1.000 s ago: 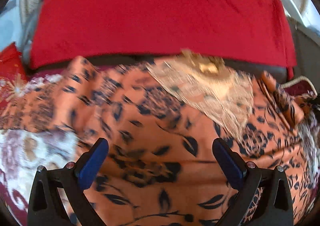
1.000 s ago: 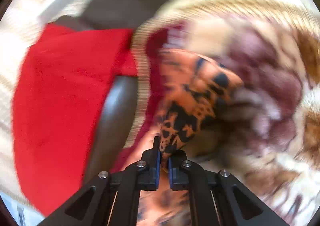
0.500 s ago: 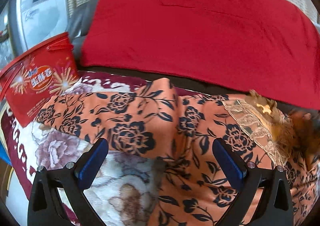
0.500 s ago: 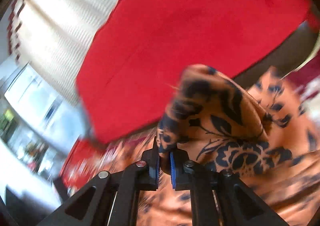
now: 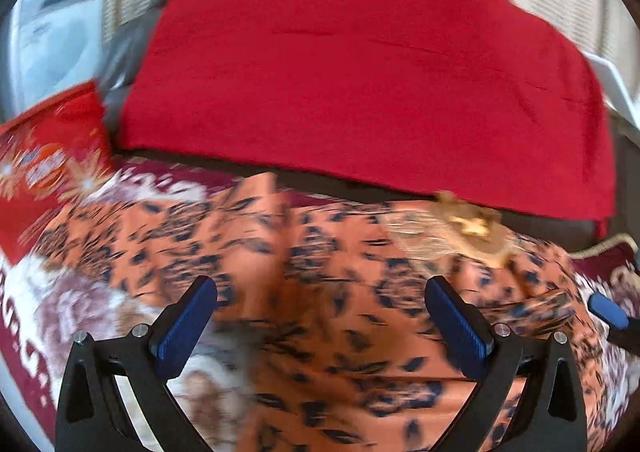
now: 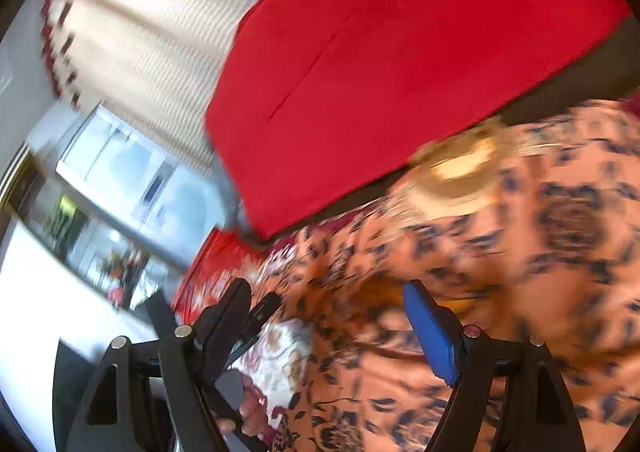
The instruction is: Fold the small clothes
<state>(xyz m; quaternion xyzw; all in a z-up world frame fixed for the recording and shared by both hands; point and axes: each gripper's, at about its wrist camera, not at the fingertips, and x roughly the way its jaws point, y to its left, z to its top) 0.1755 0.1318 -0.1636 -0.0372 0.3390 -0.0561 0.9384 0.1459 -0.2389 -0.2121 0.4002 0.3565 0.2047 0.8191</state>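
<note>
An orange garment (image 5: 328,260) with dark blue flowers and a gold lace collar (image 5: 460,228) lies spread on a floral blanket. My left gripper (image 5: 320,316) hovers over its near half, open, with nothing between the blue pads. The right gripper's blue pad (image 5: 608,310) shows at the far right edge of the left wrist view. In the right wrist view my right gripper (image 6: 332,316) is just above the garment (image 6: 520,252), near the collar (image 6: 460,172). Its jaws are opening, and the cloth lies loose under them, not pinched.
A red cloth (image 5: 360,72) drapes the sofa back behind the garment. A red printed box (image 5: 44,172) stands at the left. The floral blanket (image 5: 72,308) shows at the lower left. A hand (image 6: 248,416) on the other gripper's black frame shows low in the right wrist view.
The right gripper was shut on a fold of the orange garment, carried it across, and now has let it go with its jaws apart. The left gripper stayed open and shifted slightly.
</note>
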